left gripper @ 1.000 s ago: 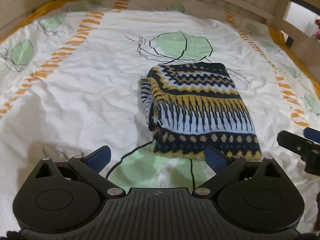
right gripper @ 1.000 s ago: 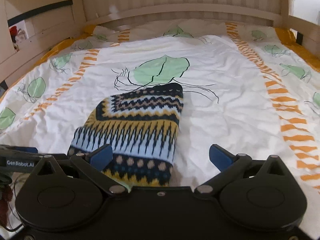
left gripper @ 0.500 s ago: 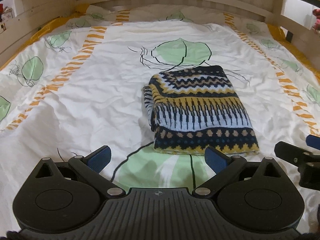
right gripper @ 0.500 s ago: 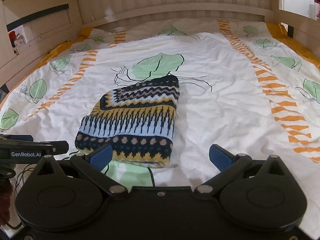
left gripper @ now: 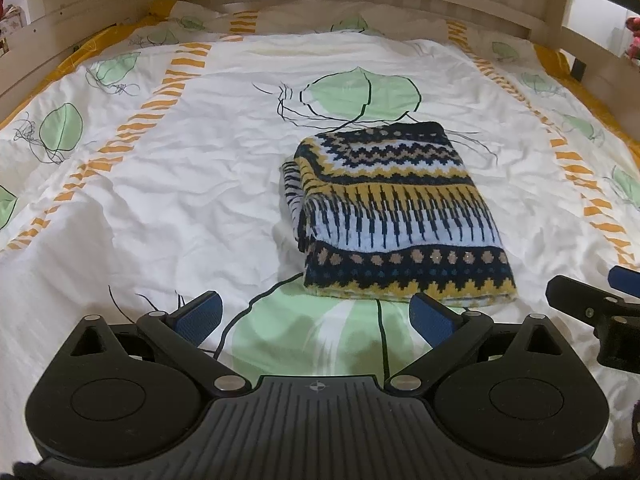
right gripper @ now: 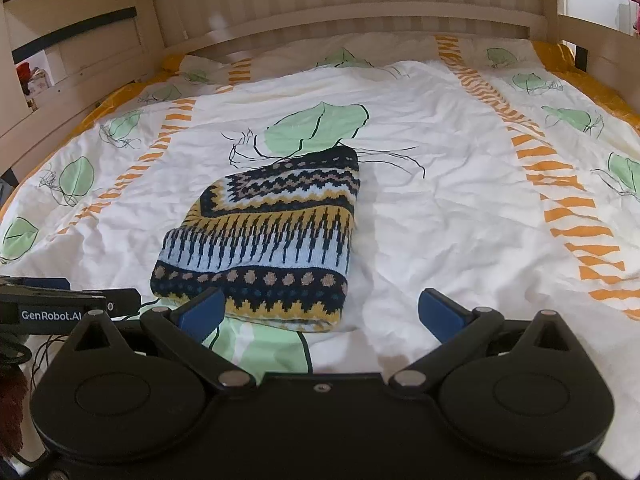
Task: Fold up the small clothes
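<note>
A small knitted garment (left gripper: 396, 216) in navy, yellow and pale blue lies folded into a thick rectangle on the bed, seen again in the right wrist view as the knit (right gripper: 272, 240). My left gripper (left gripper: 316, 316) hovers open just short of its near edge, nothing between the blue pads. My right gripper (right gripper: 320, 312) is open too, its left pad (right gripper: 202, 312) overlapping the knit's near corner in the picture; contact cannot be judged. Each gripper shows at the edge of the other's view: the right one (left gripper: 592, 304), the left one (right gripper: 60, 300).
A white bedsheet (left gripper: 168, 184) with green leaf prints and orange stripes covers the bed. A wooden slatted headboard (right gripper: 360, 4) and side rails (left gripper: 592, 12) close it in. Shelving (right gripper: 72, 28) stands at the far left.
Both grippers have drawn back and risen from the folded knit, so it sits farther away and smaller in both views. The garment itself has not moved.
</note>
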Motion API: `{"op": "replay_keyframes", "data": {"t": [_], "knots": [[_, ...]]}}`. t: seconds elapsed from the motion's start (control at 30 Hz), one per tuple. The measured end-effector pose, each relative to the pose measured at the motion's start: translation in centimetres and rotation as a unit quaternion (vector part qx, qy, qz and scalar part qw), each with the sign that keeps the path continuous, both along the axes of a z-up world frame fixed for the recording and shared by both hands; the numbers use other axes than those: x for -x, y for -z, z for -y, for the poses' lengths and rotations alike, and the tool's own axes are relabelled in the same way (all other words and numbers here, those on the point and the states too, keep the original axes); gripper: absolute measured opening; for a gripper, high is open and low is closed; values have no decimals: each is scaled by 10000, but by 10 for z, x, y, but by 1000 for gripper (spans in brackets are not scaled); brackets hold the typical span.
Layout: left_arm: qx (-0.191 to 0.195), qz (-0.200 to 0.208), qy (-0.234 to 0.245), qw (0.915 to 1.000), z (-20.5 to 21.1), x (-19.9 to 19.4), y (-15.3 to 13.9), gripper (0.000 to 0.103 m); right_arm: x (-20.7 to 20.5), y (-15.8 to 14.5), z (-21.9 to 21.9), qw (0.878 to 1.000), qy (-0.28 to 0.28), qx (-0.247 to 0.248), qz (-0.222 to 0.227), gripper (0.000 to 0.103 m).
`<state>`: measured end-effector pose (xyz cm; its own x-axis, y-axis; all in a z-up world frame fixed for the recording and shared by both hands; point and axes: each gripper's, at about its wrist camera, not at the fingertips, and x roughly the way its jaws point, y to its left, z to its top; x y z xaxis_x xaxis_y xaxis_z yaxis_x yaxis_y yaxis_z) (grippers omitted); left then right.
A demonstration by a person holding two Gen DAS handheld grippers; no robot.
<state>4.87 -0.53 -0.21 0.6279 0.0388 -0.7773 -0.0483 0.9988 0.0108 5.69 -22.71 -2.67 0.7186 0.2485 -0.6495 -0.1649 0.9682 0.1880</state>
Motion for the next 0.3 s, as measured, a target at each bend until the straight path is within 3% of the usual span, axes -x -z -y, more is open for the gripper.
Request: {"op": "replay_keyframes", "data": {"t": [0.3], "knots": [[-23, -14, 43, 10000, -1, 0, 3, 101, -1, 3, -2, 10000, 3, -61, -65, 103]]}}
